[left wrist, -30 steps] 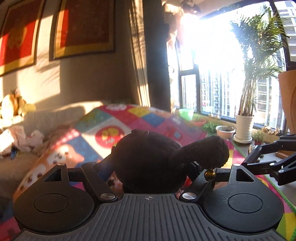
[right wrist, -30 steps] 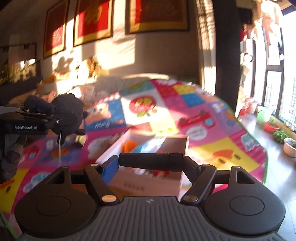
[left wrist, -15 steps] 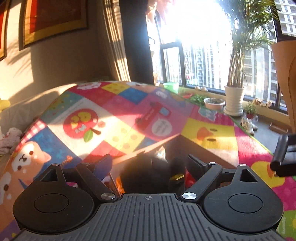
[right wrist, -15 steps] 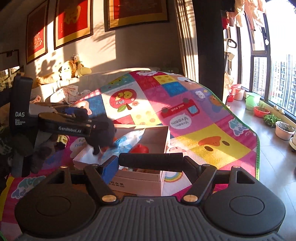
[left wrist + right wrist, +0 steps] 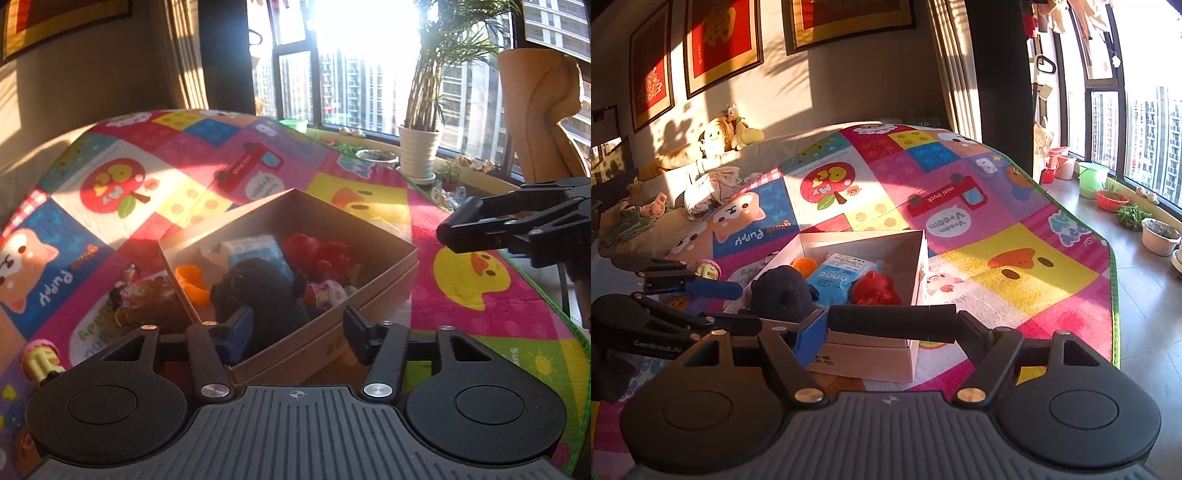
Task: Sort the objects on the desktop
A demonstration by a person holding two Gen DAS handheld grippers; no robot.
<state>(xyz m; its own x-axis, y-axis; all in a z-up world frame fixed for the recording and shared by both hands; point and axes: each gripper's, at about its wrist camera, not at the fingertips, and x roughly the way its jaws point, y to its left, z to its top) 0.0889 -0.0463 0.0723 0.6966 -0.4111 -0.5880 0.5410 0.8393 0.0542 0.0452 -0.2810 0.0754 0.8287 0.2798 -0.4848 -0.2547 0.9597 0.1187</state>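
An open cardboard box sits on the colourful play mat. A black plush toy lies inside it, with a blue packet, a red toy and an orange piece. My left gripper is open and empty, just above the box's near corner; it also shows in the right wrist view. My right gripper is shut and holds a black cylinder crosswise; it also shows in the left wrist view, right of the box.
A small yellow-pink toy and a dark figure toy lie on the mat left of the box. Plant pots stand by the window. Plush toys sit on the sofa.
My left gripper carried the black plush toy down over the box, opened and let it go; the toy now lies in the box. My right gripper stayed shut on the cylinder.
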